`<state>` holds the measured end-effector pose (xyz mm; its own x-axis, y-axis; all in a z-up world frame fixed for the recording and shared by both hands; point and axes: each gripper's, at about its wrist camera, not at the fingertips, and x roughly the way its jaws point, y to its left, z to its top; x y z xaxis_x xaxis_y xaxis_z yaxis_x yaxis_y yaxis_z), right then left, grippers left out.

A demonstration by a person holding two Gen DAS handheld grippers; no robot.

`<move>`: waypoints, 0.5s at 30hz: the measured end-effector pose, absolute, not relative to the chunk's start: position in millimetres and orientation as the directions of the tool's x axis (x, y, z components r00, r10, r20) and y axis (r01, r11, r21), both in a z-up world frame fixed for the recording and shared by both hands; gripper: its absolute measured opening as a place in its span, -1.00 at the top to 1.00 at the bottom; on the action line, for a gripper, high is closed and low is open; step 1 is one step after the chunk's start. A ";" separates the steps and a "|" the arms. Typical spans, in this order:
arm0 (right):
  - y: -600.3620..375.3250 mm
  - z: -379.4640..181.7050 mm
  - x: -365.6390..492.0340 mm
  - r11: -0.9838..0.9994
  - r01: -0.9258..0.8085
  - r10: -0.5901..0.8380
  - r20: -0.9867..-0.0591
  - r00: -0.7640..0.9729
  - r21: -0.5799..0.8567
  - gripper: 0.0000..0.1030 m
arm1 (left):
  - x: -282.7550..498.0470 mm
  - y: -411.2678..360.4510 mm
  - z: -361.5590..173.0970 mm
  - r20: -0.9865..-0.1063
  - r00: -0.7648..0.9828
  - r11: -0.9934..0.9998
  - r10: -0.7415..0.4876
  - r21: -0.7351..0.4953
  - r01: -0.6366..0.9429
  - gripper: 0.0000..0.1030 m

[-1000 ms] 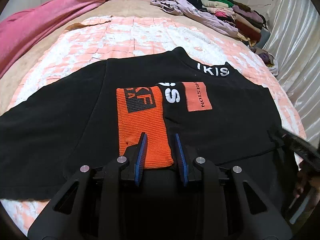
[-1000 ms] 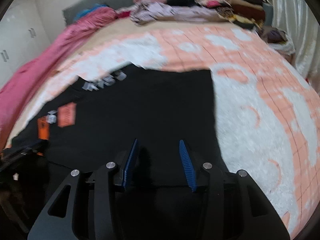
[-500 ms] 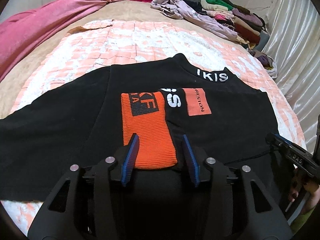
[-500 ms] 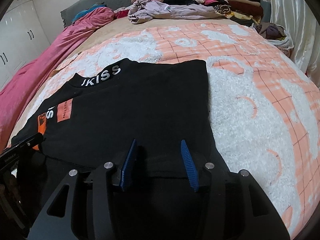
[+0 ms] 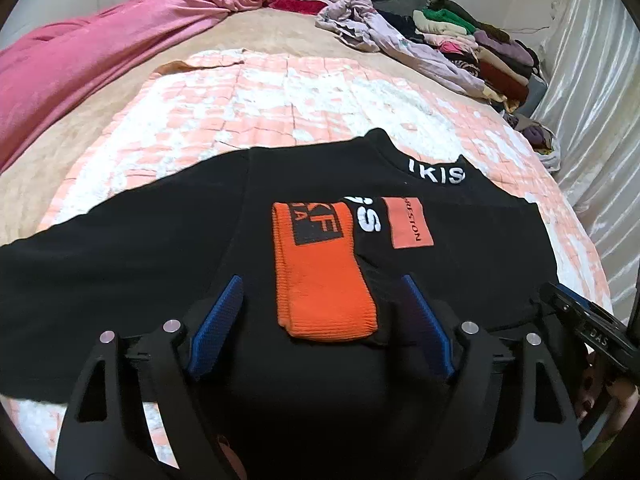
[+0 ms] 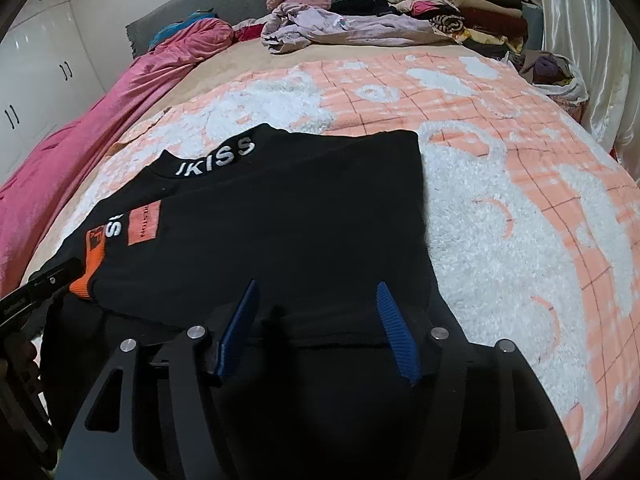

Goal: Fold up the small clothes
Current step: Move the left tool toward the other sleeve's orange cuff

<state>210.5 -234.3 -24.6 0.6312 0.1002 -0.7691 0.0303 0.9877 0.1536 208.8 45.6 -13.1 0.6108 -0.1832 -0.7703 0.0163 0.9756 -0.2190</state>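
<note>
While both hand-held grippers point down at the bed, a black long-sleeved top (image 5: 168, 248) with white letters on its collar lies spread flat on a pink-and-white checked fleece blanket (image 5: 280, 100).

Left wrist view: the left gripper (image 5: 320, 320) sits at 6 o'clock, its blue ribbed pads (image 5: 218, 320) spread wide and opening further. An orange ribbed cuff (image 5: 320, 276) with a black printed patch lies on the top's chest between the pads, but neither pad presses on it. Just right of the cuff, toward 1 o'clock, is an orange rectangular label (image 5: 408, 222). One sleeve runs out toward 9 o'clock. At 4 o'clock the edge of the right gripper shows, with part of a hand behind it.

Right wrist view: the right gripper (image 6: 316, 328) is also at 6 o'clock, jaws apart and opening. Black cloth lies under and between its pads; it appears not to be pinched, though black on black makes that hard to judge. The top's straight side edge runs toward 12 o'clock, with bare blanket from 1 to 4 o'clock.

Beyond the blanket, a crumpled pink satin cover (image 5: 100, 52) lies at 10 o'clock, a loose lilac garment (image 6: 340, 28) at 12 o'clock, and a stack of folded clothes in mixed colours (image 6: 460, 4) at 1 o'clock.
</note>
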 end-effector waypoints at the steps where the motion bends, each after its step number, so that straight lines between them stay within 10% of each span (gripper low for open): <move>1: -233.0 -23.2 209.6 0.988 0.027 0.102 -0.768 0.633 0.153 -0.17 | 208.0 46.6 -11.5 -0.767 0.615 0.976 -0.181 -0.218 0.015 -0.42; 15: -216.4 -1.3 198.3 0.985 -0.016 0.138 -0.728 0.672 0.171 -0.60 | 179.9 77.8 17.2 -0.709 0.695 0.978 -0.115 -0.205 -0.047 -0.81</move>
